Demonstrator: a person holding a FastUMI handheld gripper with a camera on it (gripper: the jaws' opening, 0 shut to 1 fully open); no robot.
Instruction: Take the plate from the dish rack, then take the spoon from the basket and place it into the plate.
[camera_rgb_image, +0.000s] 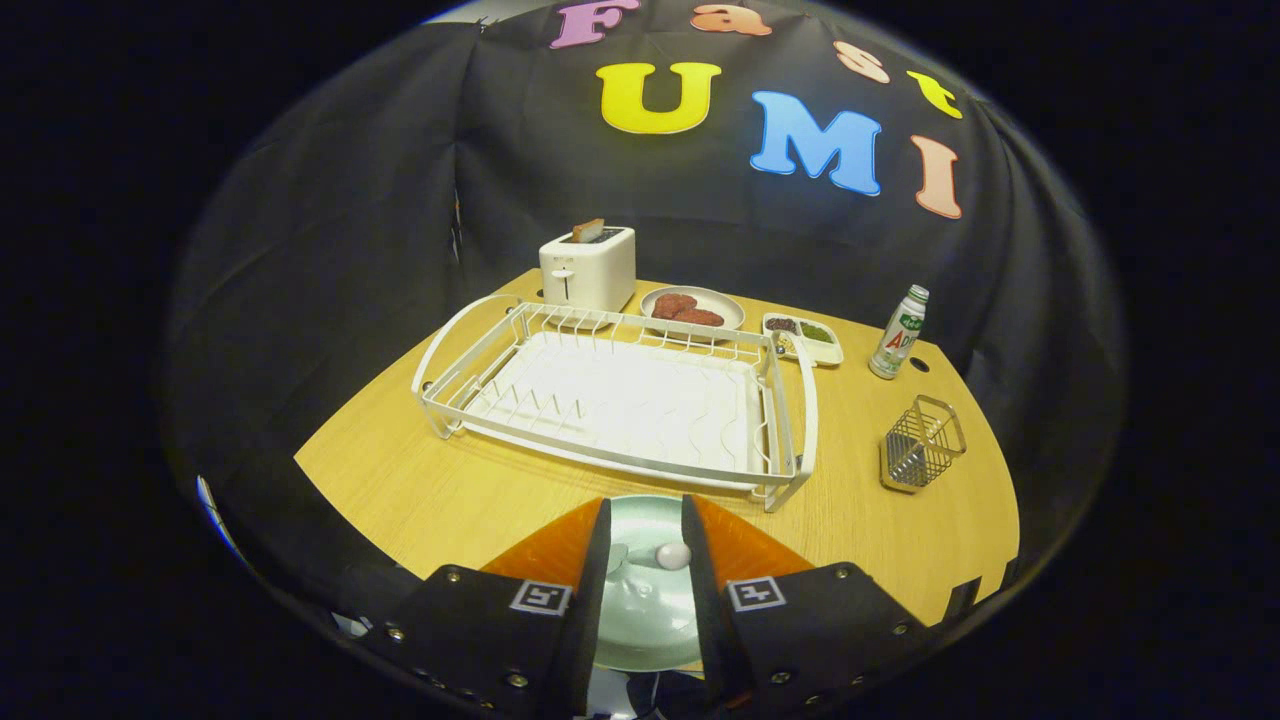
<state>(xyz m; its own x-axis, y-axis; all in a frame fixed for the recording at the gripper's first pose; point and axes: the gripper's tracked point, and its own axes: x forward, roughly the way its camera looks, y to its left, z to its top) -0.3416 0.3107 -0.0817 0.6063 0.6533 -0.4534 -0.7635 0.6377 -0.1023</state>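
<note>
- The claw (645, 535) hangs over a pale green plate (640, 610) that lies on the wooden table (450, 490). Its fingers stand parted with a narrow gap and press on nothing.
- Between the fingers a white spoon (668, 556) lies in the plate, its rounded bowl touching the right finger's inner side.
- Just beyond the fingertips sits the white wire dish rack (620, 400) on its tray, with nothing in its slots.
- To the right of the rack stands a small wire basket (922, 444).
- Behind the rack: a white toaster (588, 268) with a slice of bread (588, 230) sticking up, a plate of brown meat pieces (692, 308), a divided tray (803, 338) of dark and green food, and a bottle (898, 333).
</note>
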